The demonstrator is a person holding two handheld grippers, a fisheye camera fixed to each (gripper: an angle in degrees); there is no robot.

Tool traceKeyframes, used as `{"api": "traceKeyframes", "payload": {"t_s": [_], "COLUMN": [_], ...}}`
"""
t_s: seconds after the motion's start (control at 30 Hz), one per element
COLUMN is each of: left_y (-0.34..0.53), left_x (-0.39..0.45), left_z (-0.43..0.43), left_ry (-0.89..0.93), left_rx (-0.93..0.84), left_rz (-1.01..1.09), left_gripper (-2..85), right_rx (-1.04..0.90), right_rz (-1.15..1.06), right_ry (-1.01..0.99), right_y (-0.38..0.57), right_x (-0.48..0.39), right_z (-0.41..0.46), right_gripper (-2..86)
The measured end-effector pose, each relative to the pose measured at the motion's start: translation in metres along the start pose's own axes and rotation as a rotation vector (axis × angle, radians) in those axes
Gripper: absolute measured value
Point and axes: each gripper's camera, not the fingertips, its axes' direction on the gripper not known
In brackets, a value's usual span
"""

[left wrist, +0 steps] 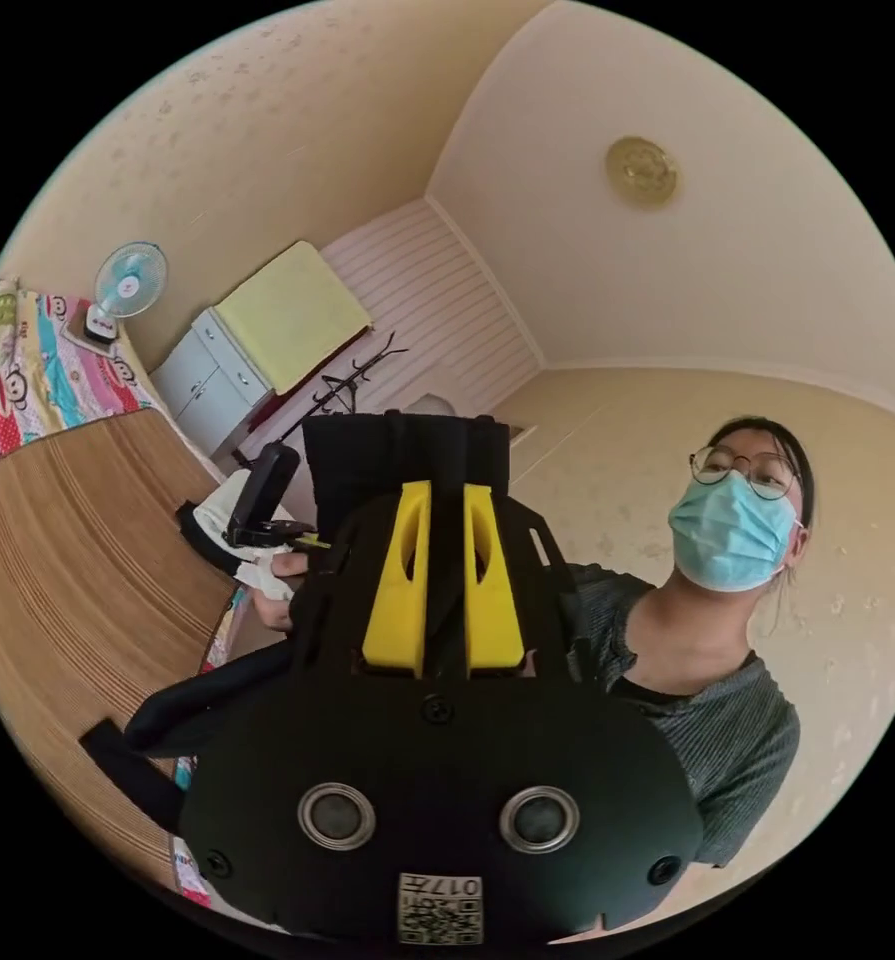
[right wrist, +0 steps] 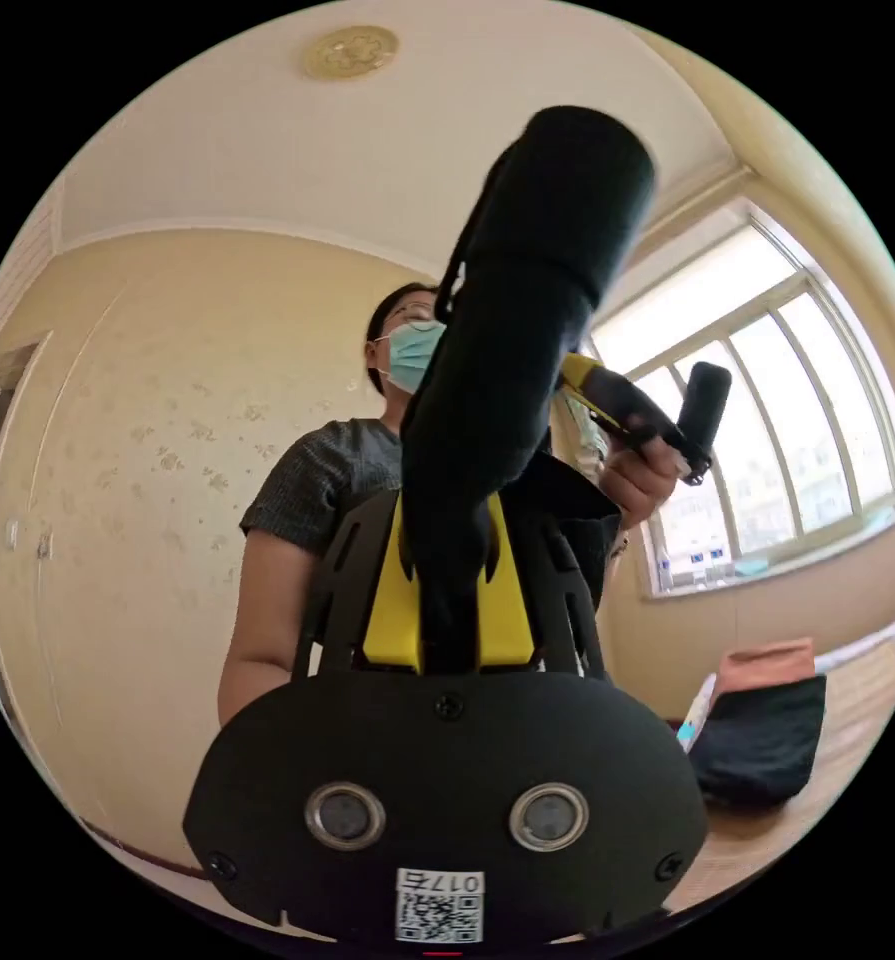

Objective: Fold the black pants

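Both grippers hold the black pants up in the air in front of the person. In the left gripper view, my left gripper (left wrist: 445, 492) has its yellow jaws shut on a band of the black pants (left wrist: 407, 455), and more of the cloth trails down to the left. In the right gripper view, my right gripper (right wrist: 448, 520) is shut on the black pants (right wrist: 527, 300), which rise in a thick roll above the jaws. Each view also shows a hand on the other gripper's handle (left wrist: 265, 495) (right wrist: 667, 415).
A bed with a woven mat (left wrist: 77, 560) and colourful bedding (left wrist: 37, 370) lies at the left, with a fan (left wrist: 122, 285) and a white cabinet (left wrist: 217, 375) behind. Folded black and pink clothes (right wrist: 762, 735) lie on the mat below a window (right wrist: 767, 420). The person (left wrist: 707, 650) stands close.
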Motion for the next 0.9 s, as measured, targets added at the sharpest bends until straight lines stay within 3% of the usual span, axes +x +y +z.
{"api": "traceKeyframes", "payload": {"t_s": [0.17,0.27,0.3,0.4,0.6,0.67,0.9], "left_y": [0.022,0.029,0.032,0.035,0.019,0.014,-0.011], "left_x": [0.034,0.057,0.063,0.080,0.112,0.128,0.188], "left_z": [-0.012,-0.016,-0.018,-0.021,-0.011,-0.005,0.015], "left_ry": [-0.175,-0.267,-0.289,-0.364,-0.375,-0.387,-0.412], "left_rx": [0.162,0.233,0.267,0.348,0.351,0.354,0.380], "left_rz": [0.119,0.175,0.190,0.220,0.289,0.324,0.421], "left_gripper": [4.1,4.0,4.0,4.1,4.0,4.0,4.0], "right_rx": [-0.076,0.074,0.123,0.202,-0.018,0.054,0.393], "right_rz": [0.443,0.317,0.264,0.162,0.189,0.154,0.055], "right_ry": [0.666,1.037,1.070,1.089,1.145,0.987,0.833], "right_y": [-0.016,-0.027,-0.027,-0.023,0.001,0.020,0.094], "right_x": [-0.012,-0.081,-0.096,-0.131,-0.101,-0.102,-0.125], "right_z": [-0.020,-0.009,-0.002,0.042,0.128,0.128,0.116], "right_gripper": [16.4,15.2,14.8,14.5,19.0,21.1,21.9]}}
